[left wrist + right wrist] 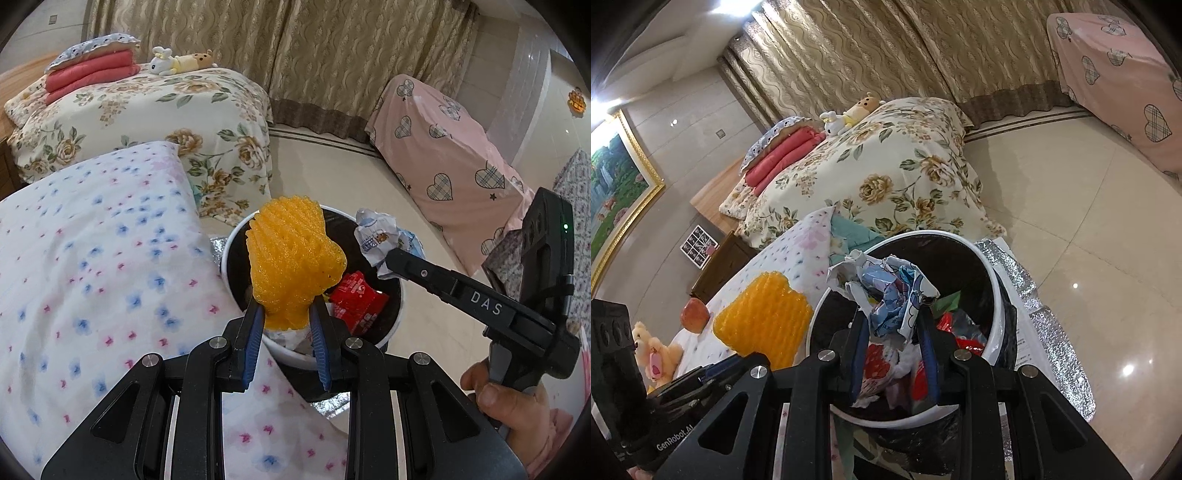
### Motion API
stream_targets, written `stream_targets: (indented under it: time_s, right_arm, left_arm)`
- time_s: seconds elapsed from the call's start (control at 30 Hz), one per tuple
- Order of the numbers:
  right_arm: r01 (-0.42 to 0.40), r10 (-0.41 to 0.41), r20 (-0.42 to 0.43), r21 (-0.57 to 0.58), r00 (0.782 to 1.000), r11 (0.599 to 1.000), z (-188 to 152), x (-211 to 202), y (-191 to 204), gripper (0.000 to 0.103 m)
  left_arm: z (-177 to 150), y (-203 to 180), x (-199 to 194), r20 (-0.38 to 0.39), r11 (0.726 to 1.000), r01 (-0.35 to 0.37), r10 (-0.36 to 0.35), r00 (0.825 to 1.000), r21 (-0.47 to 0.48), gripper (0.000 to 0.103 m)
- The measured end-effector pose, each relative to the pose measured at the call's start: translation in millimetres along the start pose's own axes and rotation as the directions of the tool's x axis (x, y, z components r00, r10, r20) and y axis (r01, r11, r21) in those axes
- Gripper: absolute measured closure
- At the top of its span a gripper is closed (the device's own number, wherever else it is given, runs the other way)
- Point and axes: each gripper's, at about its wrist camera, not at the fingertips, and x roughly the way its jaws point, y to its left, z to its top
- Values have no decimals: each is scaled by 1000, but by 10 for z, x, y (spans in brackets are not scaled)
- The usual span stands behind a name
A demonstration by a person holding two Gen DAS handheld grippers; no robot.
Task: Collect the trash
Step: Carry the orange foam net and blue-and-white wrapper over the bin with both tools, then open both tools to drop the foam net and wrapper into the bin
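Note:
My left gripper [286, 308] is shut on an orange foam fruit net [293, 260] and holds it above the near rim of a white trash bin [391, 334] with a black liner. My right gripper [892, 325] is shut on a crumpled printed paper wrapper [886, 297] and holds it over the bin [995, 314]. The right gripper with the wrapper [380, 236] also shows in the left wrist view, over the bin's far side. The foam net [762, 319] shows in the right wrist view, left of the bin. Red wrappers [356, 301] and other trash lie inside the bin.
The bin stands on the tiled floor [1089, 206] beside a bed with a dotted white quilt [92, 277]. An apple [694, 315] and a teddy bear [653, 354] lie on it. A floral bed [147, 118] is behind. A pink covered piece of furniture [443, 155] stands right. Silver foil [1060, 347] lies by the bin.

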Motion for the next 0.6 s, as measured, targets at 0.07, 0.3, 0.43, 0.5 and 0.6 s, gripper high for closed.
stream_targets:
  time_s: [0.07, 0.3, 0.43, 0.5, 0.6]
  right_arm:
    - [0, 0, -4, 0, 1000, 1000, 13, 15, -24, 75]
    - [1, -1, -26, 7, 1000, 1000, 61, 85, -74, 73]
    - [1, -1, -34, 13, 999, 1000, 87, 113, -96, 73]
    - [3, -2, -34, 14, 999, 1000, 102, 123, -108, 73]
    - [8, -8, -38, 17, 999, 1000, 120, 136, -111, 68]
  left_arm:
    - [18, -19, 32, -7, 1000, 3, -3, 1000, 2, 79]
    - [73, -67, 97, -20, 1000, 8, -8, 1000, 11, 78]
    - [80, -68, 107, -22, 1000, 14, -14, 1000, 11, 77]
    - [85, -82, 119, -21, 1000, 10, -10, 1000, 13, 72]
    - [85, -86, 126, -22, 1000, 16, -16, 1000, 10, 67]
